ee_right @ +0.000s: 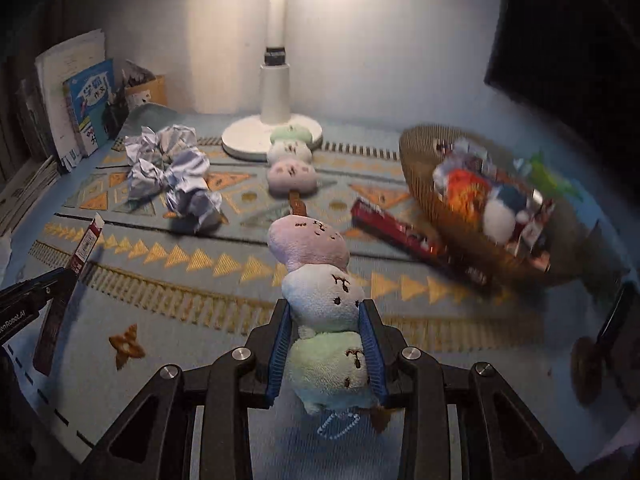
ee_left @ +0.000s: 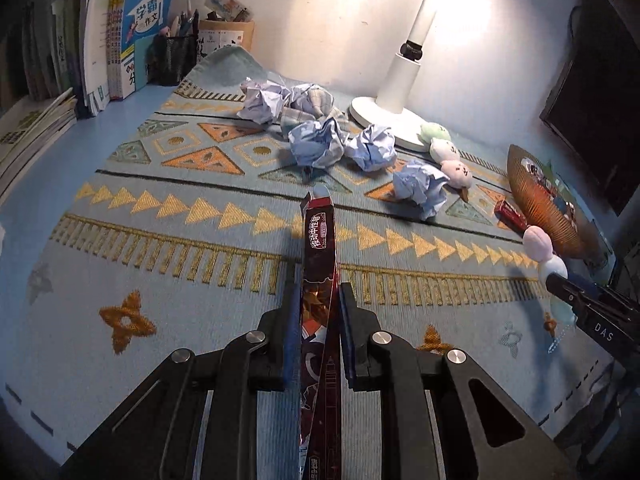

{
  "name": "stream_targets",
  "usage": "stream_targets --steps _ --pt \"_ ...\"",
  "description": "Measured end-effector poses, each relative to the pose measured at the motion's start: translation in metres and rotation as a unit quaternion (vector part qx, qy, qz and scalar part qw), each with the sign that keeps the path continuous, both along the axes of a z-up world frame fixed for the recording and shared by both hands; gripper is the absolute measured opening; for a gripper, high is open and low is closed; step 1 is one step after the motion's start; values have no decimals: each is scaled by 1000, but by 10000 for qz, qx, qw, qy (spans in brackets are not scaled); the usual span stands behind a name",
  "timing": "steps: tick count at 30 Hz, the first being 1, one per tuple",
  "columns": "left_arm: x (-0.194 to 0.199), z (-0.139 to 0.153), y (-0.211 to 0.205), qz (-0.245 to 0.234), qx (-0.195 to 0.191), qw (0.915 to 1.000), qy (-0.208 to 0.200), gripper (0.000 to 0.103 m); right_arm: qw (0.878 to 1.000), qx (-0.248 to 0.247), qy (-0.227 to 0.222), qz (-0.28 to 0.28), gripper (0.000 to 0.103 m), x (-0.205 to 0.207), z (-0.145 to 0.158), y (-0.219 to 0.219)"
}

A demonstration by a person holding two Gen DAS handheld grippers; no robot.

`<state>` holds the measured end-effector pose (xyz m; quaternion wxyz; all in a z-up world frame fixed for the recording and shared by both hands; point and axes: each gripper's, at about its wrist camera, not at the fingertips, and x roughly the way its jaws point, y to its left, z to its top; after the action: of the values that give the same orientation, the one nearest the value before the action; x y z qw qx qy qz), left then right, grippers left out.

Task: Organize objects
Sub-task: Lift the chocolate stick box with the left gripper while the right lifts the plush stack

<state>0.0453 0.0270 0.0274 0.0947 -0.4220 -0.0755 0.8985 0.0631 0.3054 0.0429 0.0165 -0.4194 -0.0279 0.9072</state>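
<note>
The left gripper (ee_left: 318, 312) is pinched tight on a long dark red pen box (ee_left: 319, 240), which sticks out forward between its blue pads and ends above the patterned mat (ee_left: 180, 248). Ahead of that box lies a cluster of crumpled paper balls (ee_left: 320, 136), and beyond them stands the white lamp base (ee_left: 384, 116).

The right gripper (ee_right: 326, 320) clamps a plush dumpling skewer (ee_right: 320, 280) with pink, white and green balls; the pads press the white and green ones, and the pink ball juts out past the fingertips. A second plush skewer (ee_right: 290, 160) lies farther ahead on the mat, near the lamp base.

Only the left wrist view shows the black mesh pen holder (ee_left: 174, 60) with pens in it and the upright books (ee_left: 136, 40) far ahead to the left. The right wrist view alone shows inside the woven basket (ee_right: 424, 160), ahead to the right: blurred toys and packets fill it, too smeared to name. A red box (ee_right: 396, 232) lies on the mat against the basket's near side.
</note>
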Motion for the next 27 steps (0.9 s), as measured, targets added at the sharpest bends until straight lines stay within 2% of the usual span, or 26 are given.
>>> stream_targets --steps 3,4,6,7,8,13,15,17,19,20,21,22,24,25,27 --pt "1 -5 4 34 -199 9998 -48 15 9963 -710 -363 324 37 1 -18 6" --pt "1 -7 5 23 -230 9997 -60 15 9923 -1017 -463 535 43 3 -21 9" --pt "1 -9 7 14 -260 9997 -39 15 9913 -1096 -333 653 64 14 -18 15" --pt "2 -8 7 9 -275 9996 -33 15 9917 -1070 -288 658 79 17 -17 19" --pt "2 -9 8 18 -273 9996 -28 16 9915 -1085 -226 686 86 20 -16 23" --pt "2 -13 13 56 -293 9994 -151 23 9872 -1298 -315 866 86 11 -17 31" --pt "9 -13 14 88 -361 9993 -79 35 9867 -1228 -456 959 86 1 -24 26" --pt "14 -13 18 137 -547 9984 -29 36 9870 -1102 -594 1010 88 -6 -34 17" --pt "16 -14 23 205 -837 9963 -17 36 9920 -654 -487 966 86 -7 -38 4" --pt "16 -14 24 263 -885 9957 -29 35 9944 -334 -466 883 74 -6 -39 -4" --pt "16 -14 24 312 -877 9957 -43 31 9954 -143 -381 867 67 -4 -38 -10" --pt "15 -13 26 335 -877 9956 -48 24 9945 -214 -339 965 50 -1 -36 -14" --pt "14 -12 29 274 -809 9963 -64 14 9946 -131 -263 994 47 2 -36 -21" --pt "14 -10 30 235 -693 9973 -89 14 9943 -124 -245 1027 46 4 -35 -22" --pt "17 -2 36 166 -510 9986 -15 14 9914 -585 -351 1120 46 6 -32 -13"
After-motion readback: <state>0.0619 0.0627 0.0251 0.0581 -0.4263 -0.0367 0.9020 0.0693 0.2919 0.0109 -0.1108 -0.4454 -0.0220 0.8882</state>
